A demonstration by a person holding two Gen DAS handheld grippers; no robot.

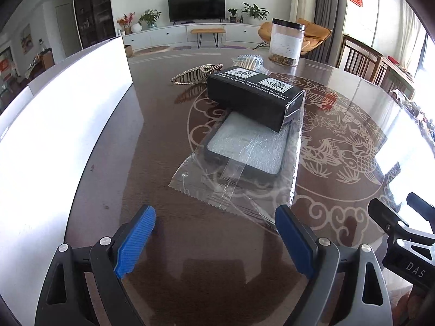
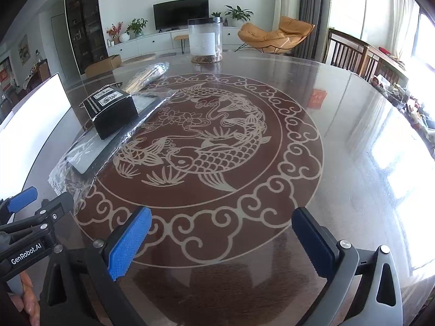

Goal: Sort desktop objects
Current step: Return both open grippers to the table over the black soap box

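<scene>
Glossy brown wood under glass makes up the round table (image 2: pixel 339 141) we work over, a pale koi and cloud pattern inlaid at its centre. Along its left side stands a big white bin (image 1: pixel 68 114), so washed out by glare that we cannot make out its inside; its far end is cut off by the frame edge.

At the far rim sits a clear jar (image 2: pixel 205 40) with a black lid and a white label. It is nearly empty, with only a thin layer of brownish bits at the bottom.

Next in size is the clear plastic bag (image 1: pixel 236 174), flat on the table, with a dark-framed grey slab inside it; we cannot tell what the slab is. A black box (image 1: pixel 252 97) with white printing rests on the bag's far half and hides the slab's upper end. Behind the box lies a crinkled clear packet (image 1: pixel 248 61), its contents hard to read, and to the left a beaded hair clip (image 1: pixel 197 74), partly hidden by the box.

Our left gripper (image 1: pixel 214 240) hangs just short of the bag's serrated near edge, its blue pads wide apart and gripping nothing. Our right gripper (image 2: pixel 221 240) hovers over bare table to the right of the pile, jaws likewise spread and empty.
</scene>
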